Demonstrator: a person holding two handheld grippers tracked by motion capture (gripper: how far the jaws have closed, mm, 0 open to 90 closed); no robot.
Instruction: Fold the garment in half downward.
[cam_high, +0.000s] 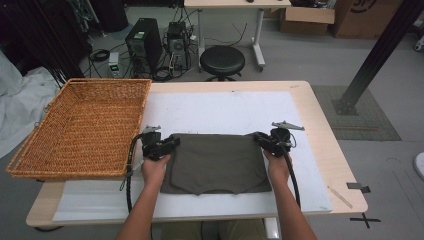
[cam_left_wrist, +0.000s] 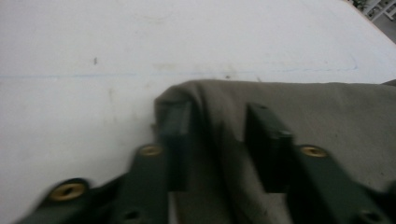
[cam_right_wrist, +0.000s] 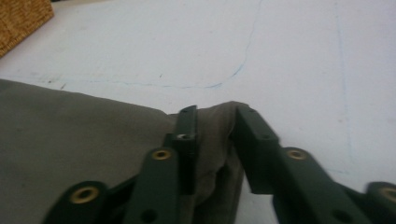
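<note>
Centrally on the white mat (cam_high: 225, 107) lies the olive folded garment (cam_high: 215, 162), long axis left to right; left gripper (cam_high: 167, 145) and right gripper (cam_high: 261, 138), jaws parted, straddle its far corners, cloth between unpinched

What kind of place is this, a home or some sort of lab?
Most likely a lab or workshop, not a home. Two computer towers stand on the bare floor amid loose cables, a black metal frame post is bolted down beside the table, and cardboard boxes sit at the back.
</note>
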